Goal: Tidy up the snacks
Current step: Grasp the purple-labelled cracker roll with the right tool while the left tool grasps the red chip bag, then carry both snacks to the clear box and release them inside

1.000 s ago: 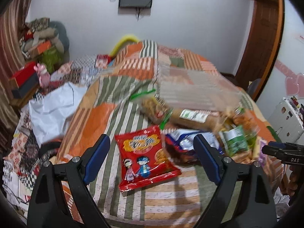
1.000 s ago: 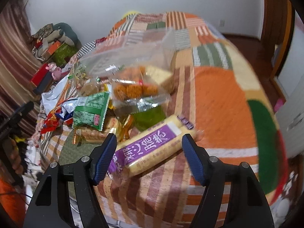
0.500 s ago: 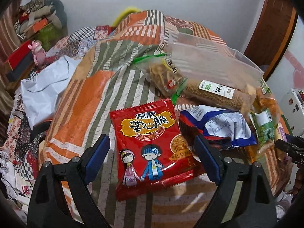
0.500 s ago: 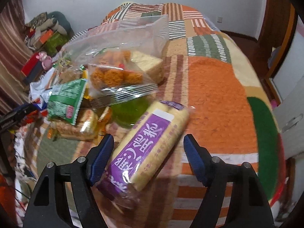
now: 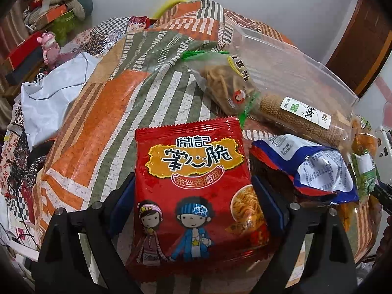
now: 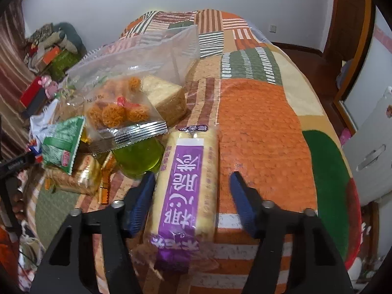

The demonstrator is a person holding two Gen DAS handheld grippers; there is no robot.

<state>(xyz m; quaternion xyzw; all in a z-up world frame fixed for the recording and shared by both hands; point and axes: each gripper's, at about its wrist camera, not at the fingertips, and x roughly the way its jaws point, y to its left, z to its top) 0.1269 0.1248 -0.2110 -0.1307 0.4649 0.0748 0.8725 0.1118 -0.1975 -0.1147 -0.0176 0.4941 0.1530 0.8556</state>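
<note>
Sorting has barely begun: the snacks lie in a loose pile on the patchwork quilt-covered bed (image 5: 117, 112).

Left wrist view: the left claw (image 5: 193, 208) stands wide apart, straddling the flat red crinkly noodle-snack packet (image 5: 193, 193), not visibly pinching it. Right wrist view: the right claw (image 6: 192, 203) is closing around the long purple-labelled pack of pale wafer rolls (image 6: 188, 183), a gap showing on the right. A clear plastic bin (image 5: 294, 63) lies far behind, seemingly unfilled.
</note>
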